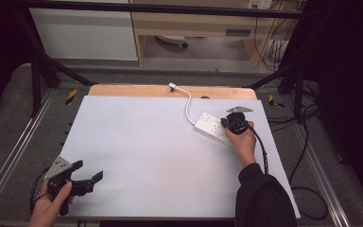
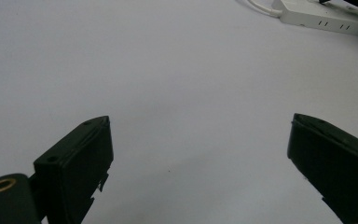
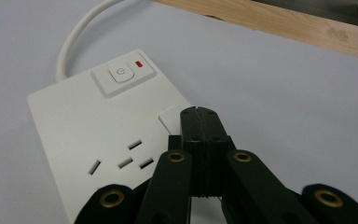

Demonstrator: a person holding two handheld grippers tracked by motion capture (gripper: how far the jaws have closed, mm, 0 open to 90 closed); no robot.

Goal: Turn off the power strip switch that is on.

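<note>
While hovering over the power strip (image 3: 98, 135) near the surface's (image 1: 146, 156) far right edge, pressing with right fingers (image 3: 200, 135) clenched empty; left fingers (image 2: 74, 172) released. Rigid, light, probably sliding; gripping across long sides.

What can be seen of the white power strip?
The power strip is a flat white plastic block lying on the pale table sheet near its far right edge. It has a square power button beside a red indicator, slotted sockets and a white cable curving to the wooden edge. The right gripper, jaws shut, hovers over its top.
</note>
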